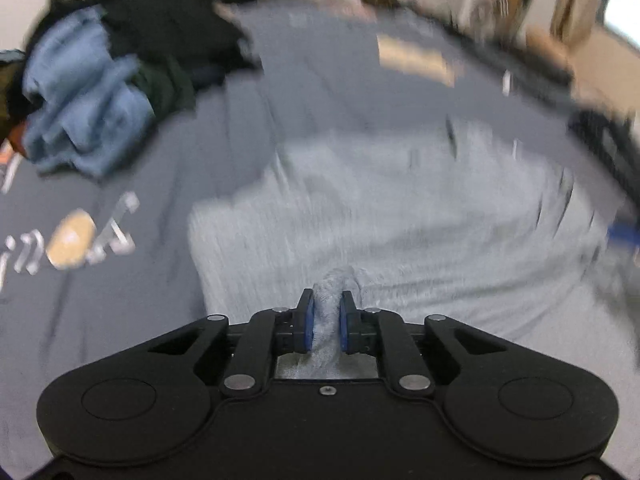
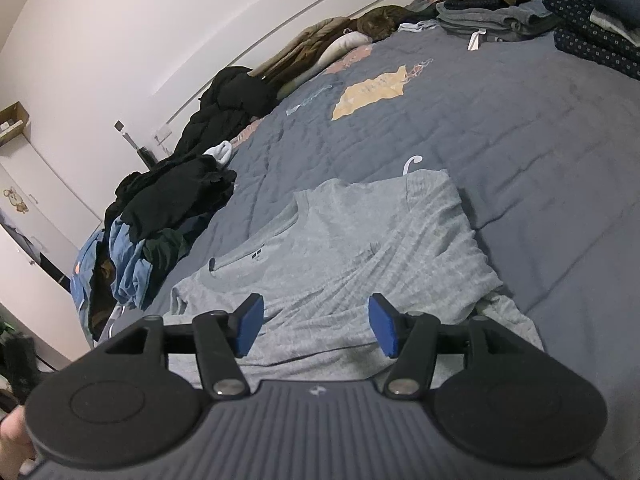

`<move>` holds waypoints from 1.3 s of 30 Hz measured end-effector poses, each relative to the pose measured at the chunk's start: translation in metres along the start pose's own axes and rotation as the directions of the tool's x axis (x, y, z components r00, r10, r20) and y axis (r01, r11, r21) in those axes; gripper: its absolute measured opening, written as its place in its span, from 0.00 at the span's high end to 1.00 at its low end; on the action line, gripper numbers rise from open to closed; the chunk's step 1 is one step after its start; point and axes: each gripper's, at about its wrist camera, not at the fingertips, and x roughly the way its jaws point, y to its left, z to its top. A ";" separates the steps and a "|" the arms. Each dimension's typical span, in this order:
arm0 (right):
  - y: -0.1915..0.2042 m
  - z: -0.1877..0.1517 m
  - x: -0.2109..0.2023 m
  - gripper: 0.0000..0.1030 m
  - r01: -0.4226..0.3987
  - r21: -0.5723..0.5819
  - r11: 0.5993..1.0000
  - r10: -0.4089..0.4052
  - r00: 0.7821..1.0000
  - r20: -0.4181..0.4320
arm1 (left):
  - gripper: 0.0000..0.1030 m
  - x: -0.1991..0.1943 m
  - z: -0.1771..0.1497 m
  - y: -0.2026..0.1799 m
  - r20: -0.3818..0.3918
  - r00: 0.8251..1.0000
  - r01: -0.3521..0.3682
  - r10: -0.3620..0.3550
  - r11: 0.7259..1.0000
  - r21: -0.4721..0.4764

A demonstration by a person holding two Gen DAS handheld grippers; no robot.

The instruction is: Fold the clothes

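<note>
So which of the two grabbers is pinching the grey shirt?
The left gripper: its blue pads are closed on a bunch of the light grey knit shirt. The right gripper hangs open above it, holding nothing.

the left wrist view is smeared with motion blur. the clothes pile (image 1: pixel 92 92) and bedspread print (image 1: pixel 72 240) lose detail.

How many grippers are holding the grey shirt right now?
1. The left gripper is shut on a bunched fold of the grey shirt. The right gripper hangs open above the shirt's near part, gripping nothing.
</note>
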 end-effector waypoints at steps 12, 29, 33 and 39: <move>-0.011 0.005 -0.004 0.43 0.047 -0.010 0.999 -0.047 0.999 0.006 | 0.53 -0.008 0.013 -0.007 -0.012 0.990 -0.137 0.138 0.990 0.039; -0.032 0.003 -0.011 0.43 0.223 -0.449 0.865 -0.210 0.974 0.080 | 0.50 0.126 0.101 -0.255 -0.144 0.951 0.309 -0.275 0.880 0.360; -0.027 0.001 -0.004 0.43 0.188 -0.509 0.840 -0.164 0.982 0.091 | 0.50 0.164 0.110 -0.295 -0.204 0.926 0.373 -0.318 0.860 0.348; -0.027 -0.011 0.009 0.47 0.172 -0.602 0.780 -0.180 0.983 0.049 | 0.59 0.202 0.109 -0.321 -0.275 0.915 0.382 -0.295 0.852 0.358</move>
